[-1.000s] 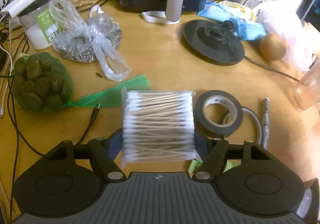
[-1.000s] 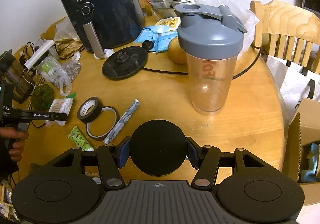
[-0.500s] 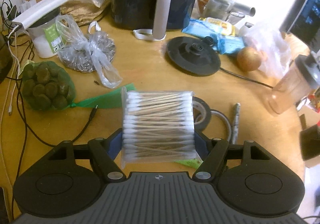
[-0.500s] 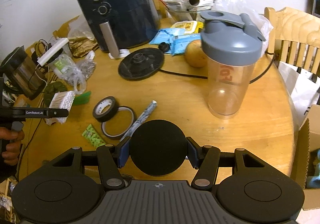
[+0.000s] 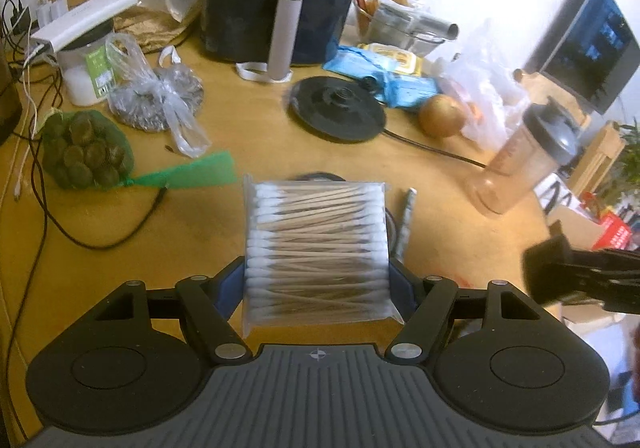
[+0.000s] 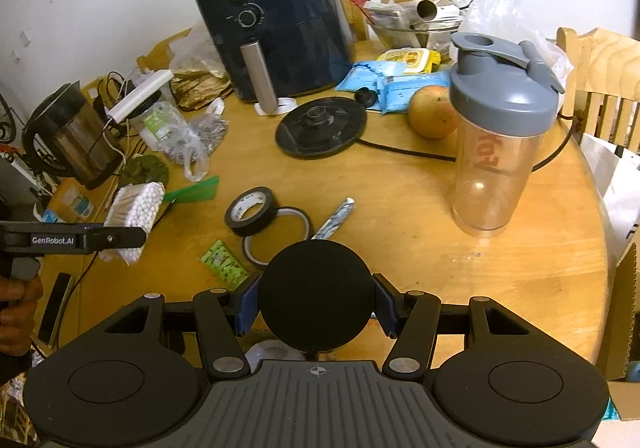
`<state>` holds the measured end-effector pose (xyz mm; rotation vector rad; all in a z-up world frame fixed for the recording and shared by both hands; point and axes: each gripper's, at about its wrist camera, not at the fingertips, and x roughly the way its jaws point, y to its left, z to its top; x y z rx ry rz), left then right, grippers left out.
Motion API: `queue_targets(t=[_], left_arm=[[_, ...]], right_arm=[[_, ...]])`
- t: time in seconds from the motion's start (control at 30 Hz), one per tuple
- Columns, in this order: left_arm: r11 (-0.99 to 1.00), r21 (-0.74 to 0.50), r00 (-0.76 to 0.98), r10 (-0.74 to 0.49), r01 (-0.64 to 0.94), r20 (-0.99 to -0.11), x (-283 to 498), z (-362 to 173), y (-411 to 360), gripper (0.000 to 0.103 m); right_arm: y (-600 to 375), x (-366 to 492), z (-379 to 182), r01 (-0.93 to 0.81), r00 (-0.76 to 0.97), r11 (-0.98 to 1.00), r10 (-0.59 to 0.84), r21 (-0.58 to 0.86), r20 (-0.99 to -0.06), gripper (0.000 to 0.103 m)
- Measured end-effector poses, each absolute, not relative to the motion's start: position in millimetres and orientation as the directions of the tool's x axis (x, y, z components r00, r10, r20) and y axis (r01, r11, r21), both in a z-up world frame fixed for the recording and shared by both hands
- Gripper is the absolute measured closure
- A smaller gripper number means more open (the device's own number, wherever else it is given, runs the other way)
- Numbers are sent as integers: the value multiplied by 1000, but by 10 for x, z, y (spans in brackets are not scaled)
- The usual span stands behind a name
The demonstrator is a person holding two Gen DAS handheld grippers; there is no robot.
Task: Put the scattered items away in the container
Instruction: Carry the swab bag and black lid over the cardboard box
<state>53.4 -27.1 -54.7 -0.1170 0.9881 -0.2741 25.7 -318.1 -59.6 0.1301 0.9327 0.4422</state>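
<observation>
1. My left gripper (image 5: 316, 280) is clamped on a clear plastic packet of wooden-stemmed cotton swabs (image 5: 316, 244), the blue pads pressing its two short sides. The packet hangs clear of the round wooden table (image 5: 224, 232).

2. My right gripper (image 6: 316, 308) is closed on a flat black round disc (image 6: 316, 294), held upright between its pads.

3. Change noted: a second ago the swab packet sat low beside the black roll of tape, which showed in full to its right. Now the left wrist view looks down from higher and further back; the packet covers the tape, and the grey-lidded clear shaker bottle (image 5: 524, 168) and the monitor have come into frame. I judge the packet lifted and in transit. The disc's grip is unchanged.

4. Meaning for the task: two items are in hand, neither yet deposited. The likely container is the cardboard box (image 6: 620, 312) at the table's right edge, though its interior is mostly out of frame.

5. Only the right wrist view shows what remains on the table: the black roll of tape (image 6: 251, 211), a thin clear tape ring (image 6: 280, 234) touching it, a marbled grey stick (image 6: 334, 218) just beside the ring, and a small green patterned packet (image 6: 224, 264).

6. Only the left wrist view shows the pad contact on the swab packet; the right view shows that packet (image 6: 134, 220) side-on, plus the hand (image 6: 16, 308) on the left gripper's handle.

7. The left wrist view catches the right gripper (image 5: 584, 280) only as a dark blur at its right edge.
</observation>
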Motion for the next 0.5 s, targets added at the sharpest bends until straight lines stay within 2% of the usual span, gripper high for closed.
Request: queue_targets(t=[0.5], left_arm=[[936, -322, 461, -351, 144, -815, -21, -549, -385, 32]], right_arm=[[-3026, 108, -621, -353, 486, 884, 453, 306, -748, 43]])
